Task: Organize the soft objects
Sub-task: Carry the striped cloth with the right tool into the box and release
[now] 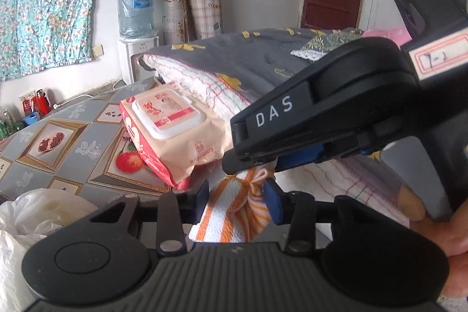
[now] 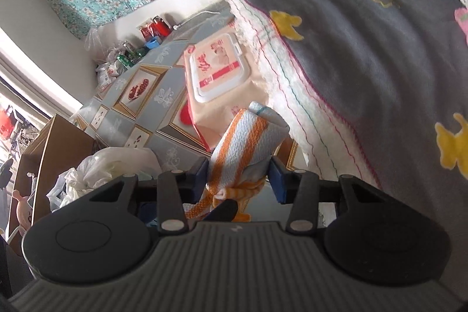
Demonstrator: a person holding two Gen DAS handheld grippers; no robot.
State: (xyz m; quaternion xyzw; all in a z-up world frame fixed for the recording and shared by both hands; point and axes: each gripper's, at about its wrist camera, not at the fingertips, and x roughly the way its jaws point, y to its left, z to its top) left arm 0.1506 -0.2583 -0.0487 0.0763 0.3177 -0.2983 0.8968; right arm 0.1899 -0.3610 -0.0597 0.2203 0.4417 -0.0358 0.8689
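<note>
The left hand-held gripper (image 1: 236,198) and the right hand-held gripper (image 2: 237,179) both pinch the orange-striped towel (image 1: 231,212) above the desk (image 1: 67,136) beside the wipes pack (image 1: 172,133), so pulling apart could tug the bunched cloth out of one grip.

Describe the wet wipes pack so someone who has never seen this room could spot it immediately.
Start at the folded grey quilt with yellow shapes on the fruit-print tablecloth. Leaning against its white edge lies the wet wipes pack, beyond the orange-striped towel. It alone is glossy peach-and-red plastic with a white flip lid.
</note>
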